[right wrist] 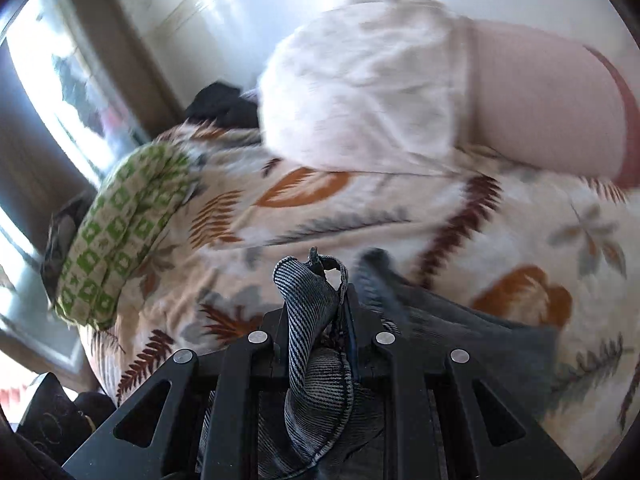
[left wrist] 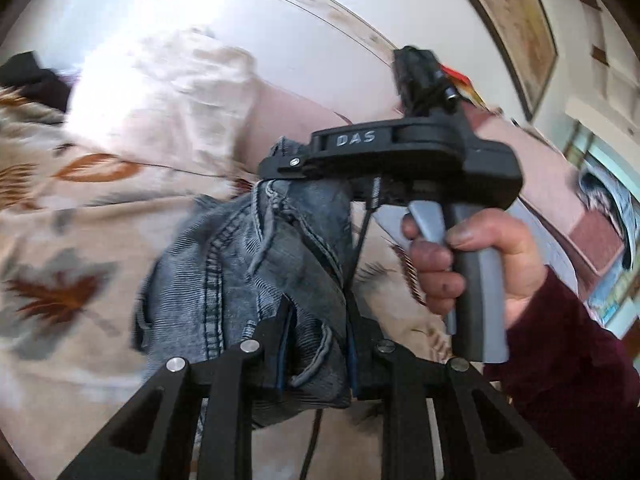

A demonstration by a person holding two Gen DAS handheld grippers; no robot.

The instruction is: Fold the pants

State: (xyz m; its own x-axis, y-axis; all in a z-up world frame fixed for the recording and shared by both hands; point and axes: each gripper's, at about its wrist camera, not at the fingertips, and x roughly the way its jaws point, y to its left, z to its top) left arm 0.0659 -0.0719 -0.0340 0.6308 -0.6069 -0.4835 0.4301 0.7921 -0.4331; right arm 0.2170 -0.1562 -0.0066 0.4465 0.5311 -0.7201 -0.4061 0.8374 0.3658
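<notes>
The blue denim pants [left wrist: 256,264] hang lifted above a leaf-patterned bedspread [left wrist: 60,240]. My left gripper [left wrist: 316,344] is shut on a bunched fold of the denim, with seams and a belt loop showing between its fingers. Just ahead, the right gripper [left wrist: 280,168], held in a person's hand [left wrist: 472,264], pinches the upper end of the same cloth. In the right wrist view, my right gripper [right wrist: 316,320] is shut on a twisted strip of denim [right wrist: 308,300], and more of the pants [right wrist: 460,320] trail off to the right over the bedspread [right wrist: 400,220].
A white crumpled cloth [right wrist: 360,92] and a pink pillow [right wrist: 532,96] lie at the back of the bed. A green-and-white patterned cushion [right wrist: 120,224] sits at the bed's left edge by a bright window [right wrist: 60,80]. A dark garment [right wrist: 220,104] lies behind it.
</notes>
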